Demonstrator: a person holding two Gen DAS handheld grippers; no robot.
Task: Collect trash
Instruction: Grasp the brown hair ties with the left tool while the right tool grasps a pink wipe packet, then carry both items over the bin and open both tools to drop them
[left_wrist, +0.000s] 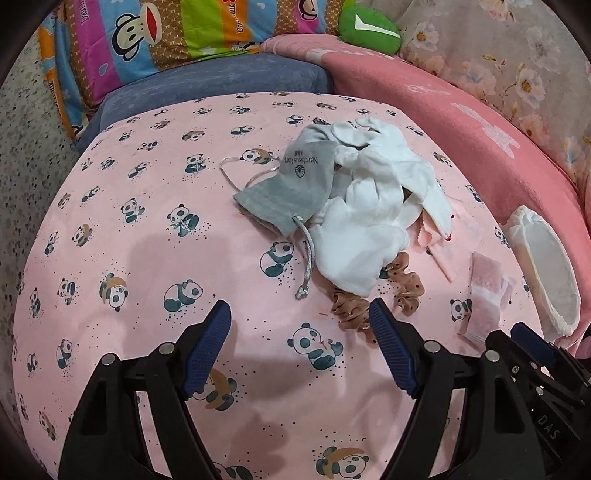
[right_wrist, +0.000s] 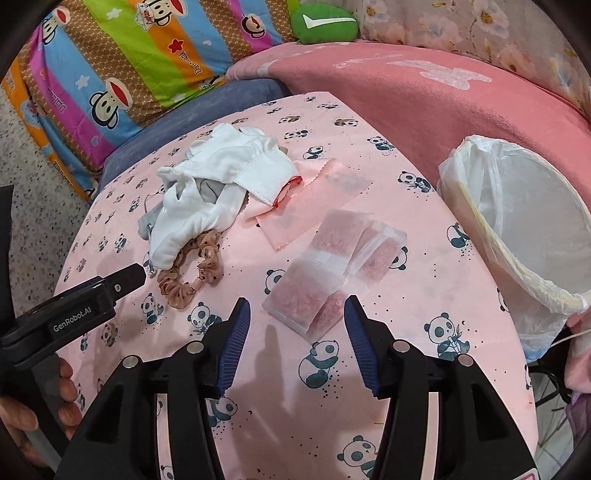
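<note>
Pink panda-print cloth (right_wrist: 424, 236) covers the rounded work surface, with a striped cartoon-monkey quilt (right_wrist: 122, 74), a blue cushion (left_wrist: 221, 83) and a pink blanket (right_wrist: 424, 96) banked behind it. At the cloth's right edge stands a bin lined with a white plastic bag (right_wrist: 472, 192); as much of its inside as shows is bare white liner, and the bottom cannot be made out. Near the middle of the cloth lies a heap of white gloves (left_wrist: 365, 206), partly over a grey drawstring pouch (left_wrist: 295, 184) whose mouth and cord point toward the near edge; whether anything is in the pouch cannot be told. A pink cloth square with pinked edges (right_wrist: 295, 218) lies flat just beside the gloves, one glove cuff resting on it. Nearer the camera, between the heap and the bin, lie flat translucent sachets with pinkish filling (right_wrist: 332, 273), overlapping, their long axis running from near left toward far right. A tan dotted scrunchie (right_wrist: 192, 277) touches the gloves' near edge. The left gripper (left_wrist: 299, 345) hangs over the cloth beside the scrunchie, jaws spread and empty. The right gripper (right_wrist: 295, 341) hovers just short of the nearest sachet, jaws apart with nothing between them.
</note>
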